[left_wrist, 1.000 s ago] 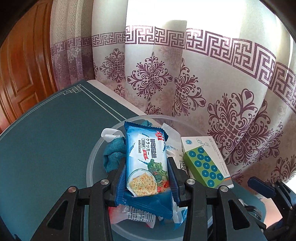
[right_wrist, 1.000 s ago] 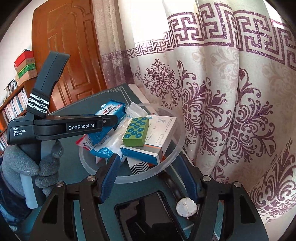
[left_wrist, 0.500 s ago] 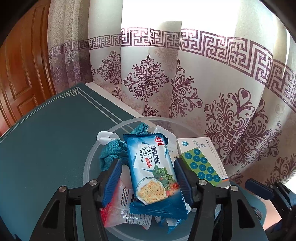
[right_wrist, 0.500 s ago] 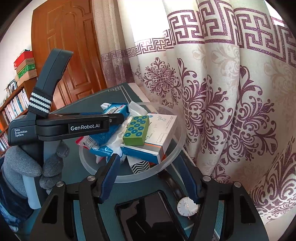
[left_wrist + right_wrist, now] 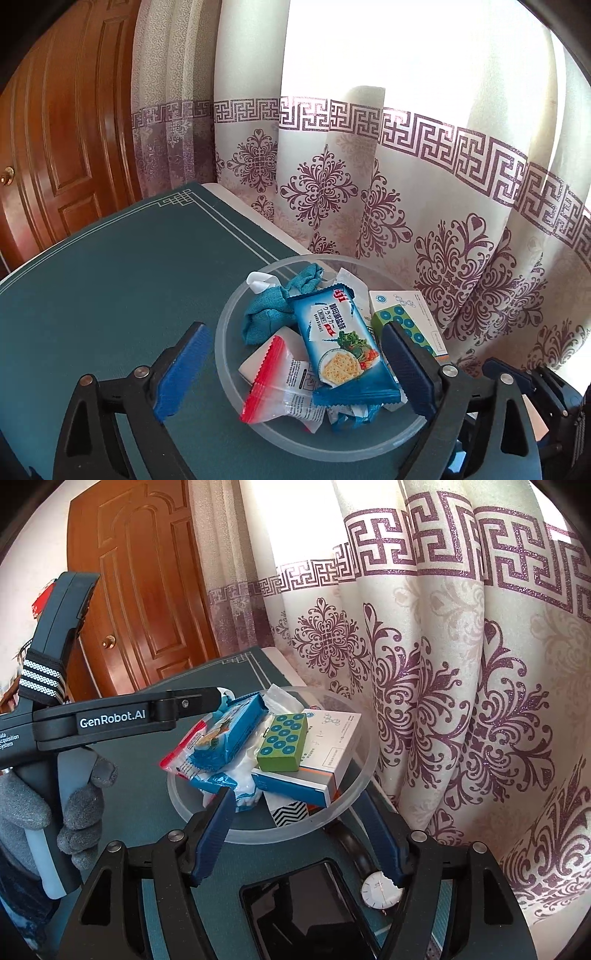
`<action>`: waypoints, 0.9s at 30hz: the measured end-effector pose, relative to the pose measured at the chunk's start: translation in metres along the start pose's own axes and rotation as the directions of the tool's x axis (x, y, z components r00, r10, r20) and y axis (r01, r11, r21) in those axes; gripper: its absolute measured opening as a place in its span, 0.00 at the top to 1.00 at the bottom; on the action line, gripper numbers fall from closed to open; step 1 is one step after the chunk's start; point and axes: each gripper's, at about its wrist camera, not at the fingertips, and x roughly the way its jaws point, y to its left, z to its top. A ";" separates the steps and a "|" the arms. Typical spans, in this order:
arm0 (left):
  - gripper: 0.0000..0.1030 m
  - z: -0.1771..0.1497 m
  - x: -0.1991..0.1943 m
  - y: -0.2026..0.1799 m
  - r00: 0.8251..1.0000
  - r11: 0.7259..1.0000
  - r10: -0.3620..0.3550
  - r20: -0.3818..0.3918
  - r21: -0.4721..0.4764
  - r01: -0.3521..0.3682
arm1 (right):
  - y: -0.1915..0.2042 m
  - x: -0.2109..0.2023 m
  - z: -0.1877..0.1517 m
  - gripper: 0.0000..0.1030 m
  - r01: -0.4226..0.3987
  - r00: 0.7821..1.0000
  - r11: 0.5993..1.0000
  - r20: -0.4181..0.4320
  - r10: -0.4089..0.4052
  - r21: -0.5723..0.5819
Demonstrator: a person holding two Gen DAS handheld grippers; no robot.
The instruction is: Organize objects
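Note:
A clear plastic bowl [image 5: 229,369] [image 5: 365,771] on the dark green table mat holds a blue cracker packet [image 5: 340,343] [image 5: 236,731], a teal cloth [image 5: 269,314], a red-edged sachet [image 5: 280,384], a green dotted box [image 5: 388,315] [image 5: 282,742] and a white carton [image 5: 332,746]. My left gripper [image 5: 293,326] hangs over the bowl with its jaws opening wide. The cracker packet lies loose between them, untouched. My right gripper [image 5: 295,795] stands at the bowl's near rim, its jaws also opening, with nothing gripped.
A wristwatch [image 5: 380,890] and a black phone [image 5: 306,915] lie on the mat under the right gripper. A gloved hand [image 5: 29,812] holds the left gripper's handle. A patterned curtain [image 5: 406,184] hangs close behind the bowl, and a wooden door [image 5: 55,147] stands at the left.
The left gripper opened and let go of the cracker packet, which now rests in the bowl, then drew back and up. The right gripper's jaws spread a little wider.

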 end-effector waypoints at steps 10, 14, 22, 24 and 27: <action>0.00 -0.029 -0.042 0.025 0.984 0.984 0.173 0.045 -0.052 -0.171 | 0.021 0.002 0.002 0.00 0.047 0.999 0.995 0.019 -0.045 -0.090; 0.00 -0.041 -0.054 0.031 0.978 0.974 0.206 0.042 -0.102 -0.201 | 0.027 0.000 0.002 0.00 0.047 0.999 0.994 0.009 -0.046 -0.102; 0.00 -0.060 -0.062 0.018 0.982 0.979 0.186 0.032 -0.096 -0.182 | 0.035 -0.015 0.001 0.00 0.073 0.997 0.987 0.006 -0.073 -0.141; 0.00 -0.064 -0.062 0.013 0.983 0.981 0.181 0.030 -0.077 -0.178 | 0.035 -0.015 -0.002 0.00 0.080 0.996 0.985 -0.017 -0.084 -0.155; 0.00 -0.068 -0.060 0.010 0.984 0.982 0.177 0.017 -0.066 -0.176 | 0.033 -0.010 -0.007 0.00 0.088 0.994 0.983 -0.055 -0.098 -0.159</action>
